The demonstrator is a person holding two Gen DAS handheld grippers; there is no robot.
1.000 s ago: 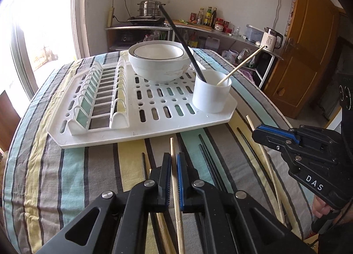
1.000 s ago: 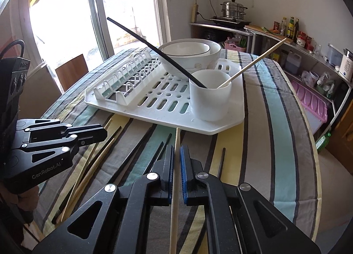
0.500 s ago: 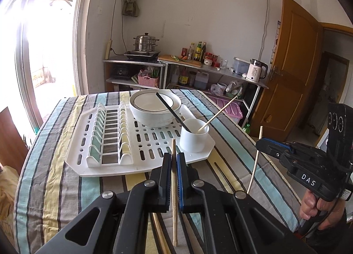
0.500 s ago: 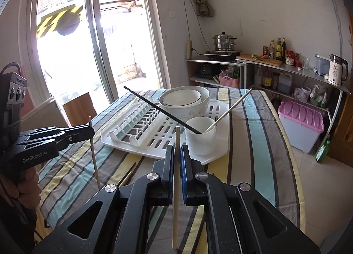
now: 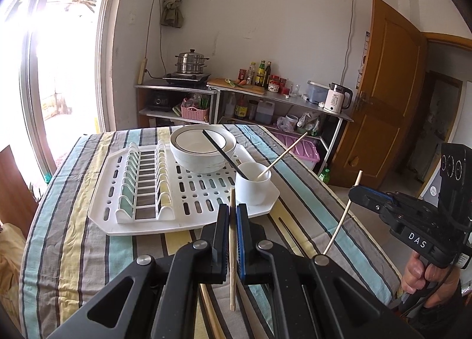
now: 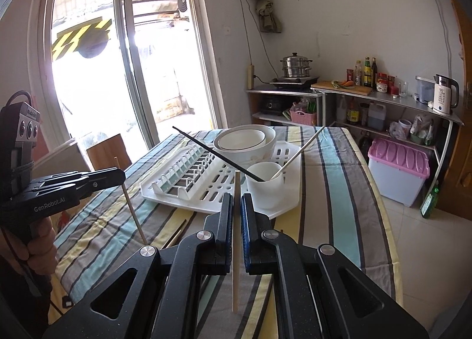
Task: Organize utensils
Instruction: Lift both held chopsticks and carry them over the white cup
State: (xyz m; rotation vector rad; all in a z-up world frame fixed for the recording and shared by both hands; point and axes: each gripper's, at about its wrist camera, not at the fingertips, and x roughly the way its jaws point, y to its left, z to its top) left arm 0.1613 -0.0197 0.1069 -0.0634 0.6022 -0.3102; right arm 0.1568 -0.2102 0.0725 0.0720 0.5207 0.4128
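both tools [image 5: 232,221] [image 6: 236,215] pinch wooden chopstick [image 5: 232,250] each; chopstick mid-lengths hidden btwn pads.

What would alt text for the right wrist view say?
The right hand-held gripper grips a wooden chopstick upright above a striped table, before a white cup holding two chopsticks on a dish rack.

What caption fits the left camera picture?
Left gripper clamps a wooden chopstick above the striped table, facing the white cup.
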